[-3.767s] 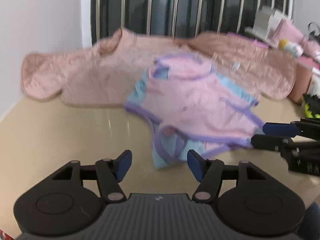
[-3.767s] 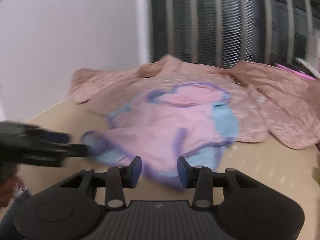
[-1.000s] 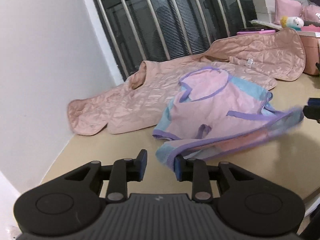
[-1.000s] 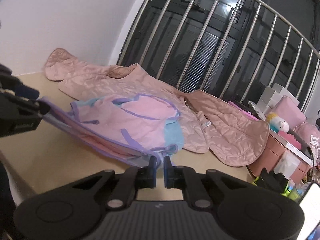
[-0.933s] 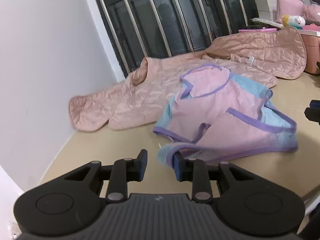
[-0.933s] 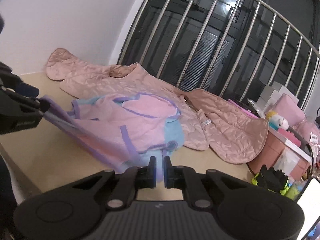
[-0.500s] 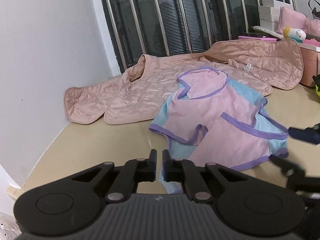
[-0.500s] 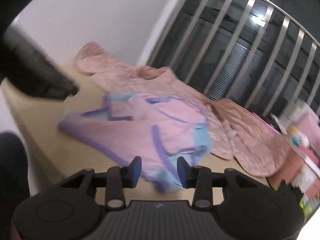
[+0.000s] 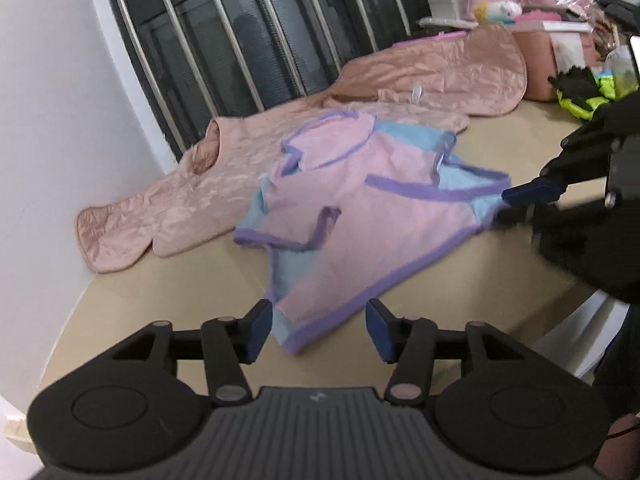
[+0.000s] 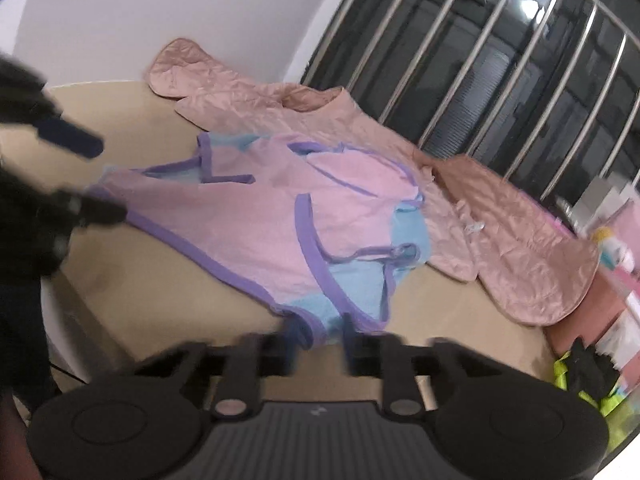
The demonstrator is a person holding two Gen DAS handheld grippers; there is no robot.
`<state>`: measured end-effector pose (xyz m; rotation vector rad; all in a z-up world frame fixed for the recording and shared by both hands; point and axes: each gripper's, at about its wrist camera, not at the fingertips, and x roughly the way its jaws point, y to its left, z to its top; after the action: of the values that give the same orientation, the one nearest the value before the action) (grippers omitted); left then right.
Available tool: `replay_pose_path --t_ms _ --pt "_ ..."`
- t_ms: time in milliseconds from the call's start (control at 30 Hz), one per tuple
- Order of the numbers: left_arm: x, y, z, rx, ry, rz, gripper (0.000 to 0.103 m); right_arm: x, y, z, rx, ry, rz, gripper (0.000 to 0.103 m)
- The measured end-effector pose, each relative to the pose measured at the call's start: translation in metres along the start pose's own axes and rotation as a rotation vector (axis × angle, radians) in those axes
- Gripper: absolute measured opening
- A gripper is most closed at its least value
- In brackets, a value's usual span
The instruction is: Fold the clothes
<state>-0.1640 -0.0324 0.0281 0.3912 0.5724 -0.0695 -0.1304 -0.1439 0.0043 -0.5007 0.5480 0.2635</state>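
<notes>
On the tan surface [image 9: 132, 304], a quilted pink jacket [image 9: 192, 200] sprawls at the left below the barred window [image 9: 240, 40]. Beside it and partly over it lies the pink and blue garment [image 9: 360, 208], flat, with its neck pointing away toward the bars. Its purple-edged hem runs along the near edge from one tool to the other. The left tool [image 9: 318, 326] has just been opening; its jaws stand wide around the hem's left corner without touching it. At the right, the right tool [image 9: 502, 206] has just been closing on the other hem corner and grips it, though blurred.
</notes>
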Motion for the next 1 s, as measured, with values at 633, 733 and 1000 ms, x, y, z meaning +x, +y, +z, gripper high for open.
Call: replay_pose_path --t_ms 633,733,1000 --pt "0.022 0.035 0.004 -0.216 0.024 0.163 0.066 -0.032 -0.033 0.029 0.168 -0.107 -0.020 0.002" --pt "0.026 0.040 0.005 -0.244 0.038 0.174 0.066 -0.025 -0.029 0.025 0.161 -0.080 -0.023 0.002" --pt "0.029 0.035 0.013 -0.257 0.077 0.099 0.006 -0.015 -0.017 0.016 0.133 -0.051 -0.028 0.002"
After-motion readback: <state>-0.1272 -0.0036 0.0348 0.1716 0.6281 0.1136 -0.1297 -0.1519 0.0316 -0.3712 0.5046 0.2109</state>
